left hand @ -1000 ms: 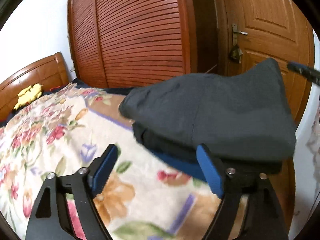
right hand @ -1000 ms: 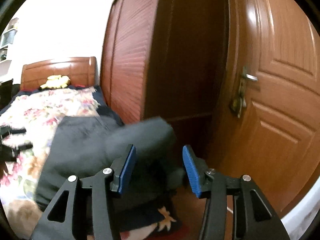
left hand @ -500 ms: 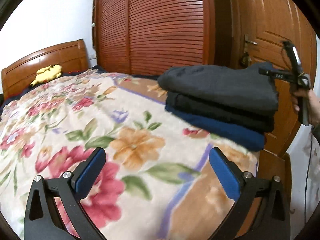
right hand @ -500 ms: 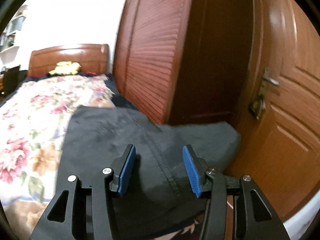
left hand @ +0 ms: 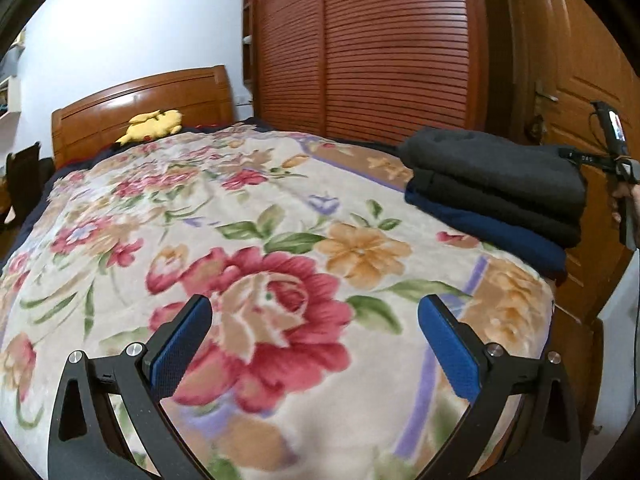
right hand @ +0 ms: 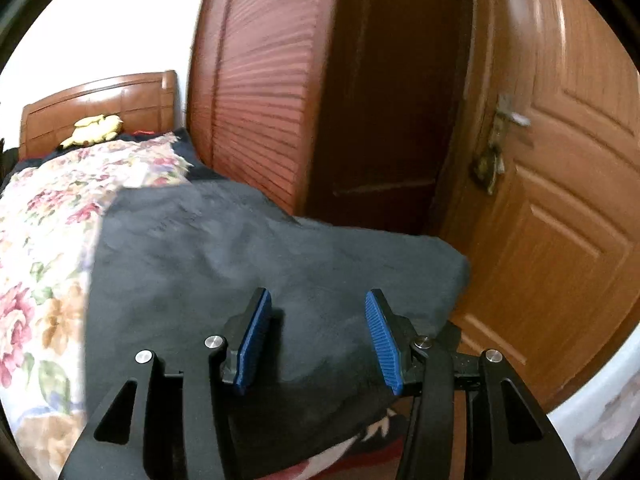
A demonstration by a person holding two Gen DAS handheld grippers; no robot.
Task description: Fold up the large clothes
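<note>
My left tongs (left hand: pixel 314 342) gape empty over the bed (left hand: pixel 280 240); my right tongs (right hand: pixel 316 336), half-spread, hover above the folded clothes (right hand: pixel 260 264), lower centre.

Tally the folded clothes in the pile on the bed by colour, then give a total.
Dark grey: 1
Black: 1
Navy blue: 1
Total: 3 folded garments stacked at the corner of the floral blanket.
</note>
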